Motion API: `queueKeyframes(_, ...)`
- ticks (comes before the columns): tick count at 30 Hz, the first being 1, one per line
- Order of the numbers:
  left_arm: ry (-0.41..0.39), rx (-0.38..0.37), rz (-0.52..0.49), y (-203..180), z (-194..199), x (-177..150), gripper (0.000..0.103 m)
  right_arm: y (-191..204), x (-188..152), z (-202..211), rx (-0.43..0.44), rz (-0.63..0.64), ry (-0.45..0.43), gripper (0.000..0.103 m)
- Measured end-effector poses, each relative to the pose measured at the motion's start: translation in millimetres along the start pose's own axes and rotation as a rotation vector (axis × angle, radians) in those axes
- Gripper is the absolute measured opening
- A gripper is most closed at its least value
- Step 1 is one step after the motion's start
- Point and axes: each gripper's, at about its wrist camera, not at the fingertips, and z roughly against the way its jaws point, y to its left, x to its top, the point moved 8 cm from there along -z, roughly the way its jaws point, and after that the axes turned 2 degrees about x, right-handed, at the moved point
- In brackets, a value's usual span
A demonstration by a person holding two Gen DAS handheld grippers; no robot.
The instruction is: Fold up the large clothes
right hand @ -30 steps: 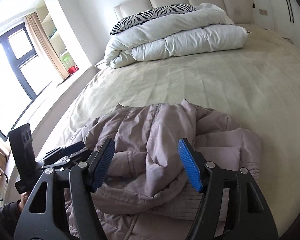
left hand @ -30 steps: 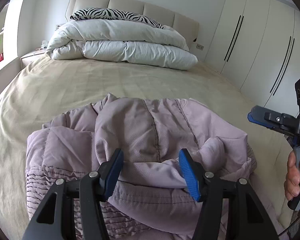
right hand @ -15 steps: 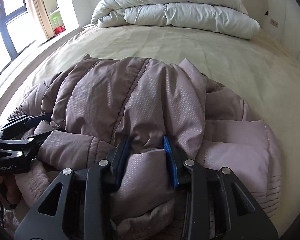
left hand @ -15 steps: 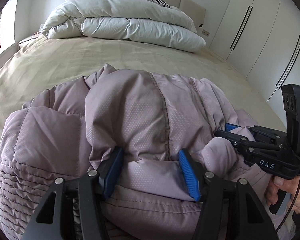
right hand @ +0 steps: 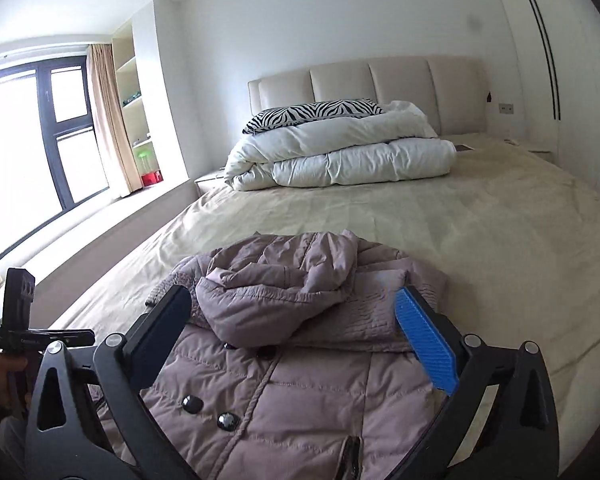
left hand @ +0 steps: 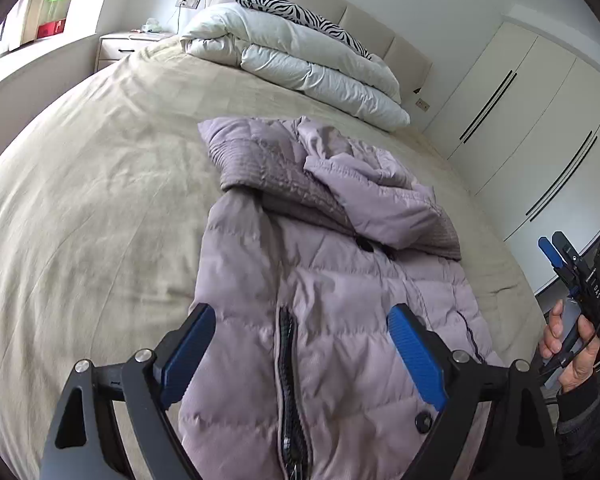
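Note:
A mauve puffer jacket [left hand: 324, 280] lies front up on the beige bed, with its hood [left hand: 364, 196] bunched at the far end and its black zipper [left hand: 288, 392] toward me. It also shows in the right wrist view [right hand: 300, 380], hood [right hand: 276, 292] on top. My left gripper [left hand: 300, 352] is open and empty, just above the jacket's lower part. My right gripper [right hand: 296, 336] is open and empty, above the jacket's chest. The right gripper also shows at the right edge of the left wrist view [left hand: 556, 256].
The beige bed sheet [left hand: 100, 208] spreads around the jacket. A folded white duvet [left hand: 300, 64] with a zebra pillow [left hand: 300, 12] lies at the headboard. White wardrobes [left hand: 532, 128] stand to the right, a window [right hand: 32, 152] and sill to the left, and a nightstand [left hand: 128, 44] by the bed.
Both grippers were closing on a bunched fold of the jacket. Now both are open and pulled back, and the jacket lies spread out lengthwise, front up.

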Motion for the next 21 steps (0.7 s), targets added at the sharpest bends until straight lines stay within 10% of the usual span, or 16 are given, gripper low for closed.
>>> queueKeyframes(9, 0.155, 0.028, 0.157, 57, 67, -121, 0.091, -9, -112, 93, 0.036, -0.16, 0.293, 0.103)
queueKeyframes(21, 0.341, -0.049, 0.246, 57, 52, -199, 0.09, -51, -218, 162, -0.025, -0.367, 0.484, 0.103)
